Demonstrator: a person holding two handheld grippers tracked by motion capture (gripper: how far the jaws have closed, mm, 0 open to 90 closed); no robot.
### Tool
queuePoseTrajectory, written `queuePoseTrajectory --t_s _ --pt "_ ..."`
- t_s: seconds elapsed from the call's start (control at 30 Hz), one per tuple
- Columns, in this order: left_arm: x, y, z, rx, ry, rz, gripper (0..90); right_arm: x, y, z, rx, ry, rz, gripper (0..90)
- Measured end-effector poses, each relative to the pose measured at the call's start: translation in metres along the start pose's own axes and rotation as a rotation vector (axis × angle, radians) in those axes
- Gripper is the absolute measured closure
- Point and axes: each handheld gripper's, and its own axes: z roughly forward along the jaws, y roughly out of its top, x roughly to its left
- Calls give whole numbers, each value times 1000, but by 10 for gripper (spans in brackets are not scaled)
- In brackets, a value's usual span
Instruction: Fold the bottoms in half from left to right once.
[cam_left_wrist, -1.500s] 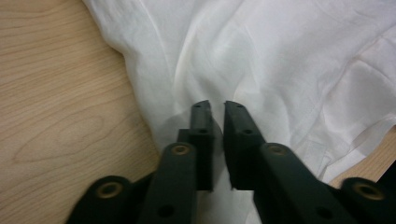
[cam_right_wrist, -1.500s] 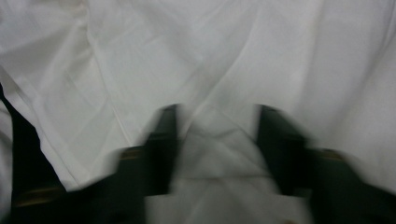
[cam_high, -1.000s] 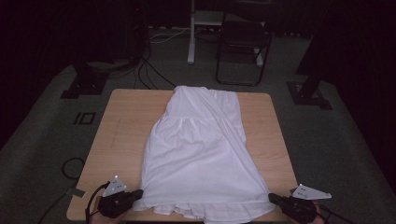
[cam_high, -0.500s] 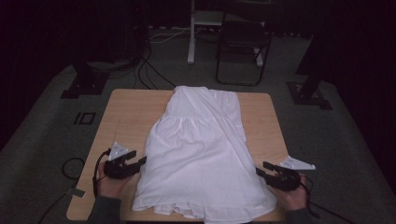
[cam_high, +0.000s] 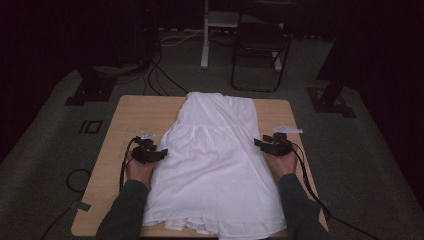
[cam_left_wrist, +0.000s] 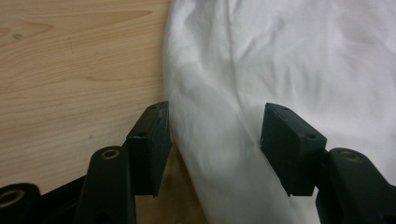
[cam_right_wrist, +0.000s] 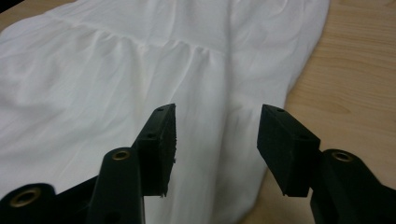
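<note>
- The white cotton dress with a gathered waist seam (cam_high: 215, 165) lies flat along the middle of the light wooden table (cam_high: 125, 115), bodice at the far end and hem hanging slightly over the near edge.
- Risk: either gripper may pinch just the top layer of cloth, since the side edges lie thin and flat on the wood; a fold would then drag unevenly and bunch.
- Risk: if the two sides are lifted at different heights along the dress, the fabric would likely twist (the near hem is already rumpled).
- Risk: the overhanging hem could pull the dress off the near edge once it is loosened.
- The left gripper (cam_left_wrist: 215, 135) stands wide open, straddling the dress's left edge; the left jaw sits over bare wood, nothing is clamped.
- The right gripper (cam_right_wrist: 217, 135) is equally wide, over the right edge just below the waist seam, holding nothing.
</note>
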Motion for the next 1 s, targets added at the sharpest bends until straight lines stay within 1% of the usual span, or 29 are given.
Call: queuePoseTrajectory --t_s 0.03,0.07,0.1,0.17,0.23,0.27,0.3,0.33,0.37,0.4,0.43,0.47,0.5,0.53,0.57,0.6,0.63,0.67,0.7,0.77,0.8,0.83,0.87,0.9,0.97,1.0 --pt "2 1 5 8 5 -16 425 -1 3 7 13 -7 9 461" --pt "3 1 7 9 7 -20 423 -1 5 14 27 -17 12 456" --pt "4 1 9 10 5 -28 417 -1 6 22 39 -11 18 453" --pt "5 1 10 14 1 -35 416 -2 8 35 51 5 49 451" --pt "5 0 11 11 -4 -34 413 -3 10 45 69 35 84 451" --pt "5 0 11 11 -4 -34 412 -3 10 45 69 35 84 451" --pt "5 0 11 12 -6 -29 412 -2 10 53 89 72 94 557" --pt "4 -1 11 10 -6 -30 412 -1 10 55 101 102 89 698" --pt "5 -1 11 8 -7 -28 411 2 11 55 117 102 65 831" --pt "4 -2 10 6 -7 -26 412 4 13 52 115 35 25 889" --pt "4 -2 10 6 -7 -26 414 4 13 52 115 35 25 889" --pt "4 -2 10 5 -4 -25 415 2 17 36 7 -86 50 895" --pt "3 -4 9 6 0 -16 417 -1 19 28 -29 -128 85 895" --pt "3 -4 9 5 0 -16 418 -4 21 23 -30 -190 78 895" --pt "3 -4 9 5 0 -16 425 -6 20 23 -2 -224 65 895" --pt "3 -4 9 4 3 -22 431 -8 18 25 36 -238 51 894" --pt "3 -4 9 4 3 -22 462 -8 18 25 36 -238 51 894" --pt "1 -5 8 6 7 -8 552 -9 11 32 82 -251 25 890" --pt "0 -6 7 11 16 -1 646 -10 7 37 100 -237 30 889" --pt "0 -6 6 18 16 0 821 -10 -1 45 124 -219 36 889" --pt "-1 -9 5 13 -4 1 864 -10 -3 45 106 -213 47 888" --pt "-1 -9 5 13 -4 1 876 -10 -3 45 106 -213 47 888" --pt "-1 -11 4 7 -3 11 876 -12 -4 44 100 -204 75 888" --pt "-2 -14 2 3 3 18 882 -13 -4 43 101 -197 89 888" --pt "-4 -20 -3 1 14 30 887 -13 -7 40 104 -196 89 888" --pt "-5 -24 -7 -1 11 35 888 -13 -8 38 103 -191 87 888"
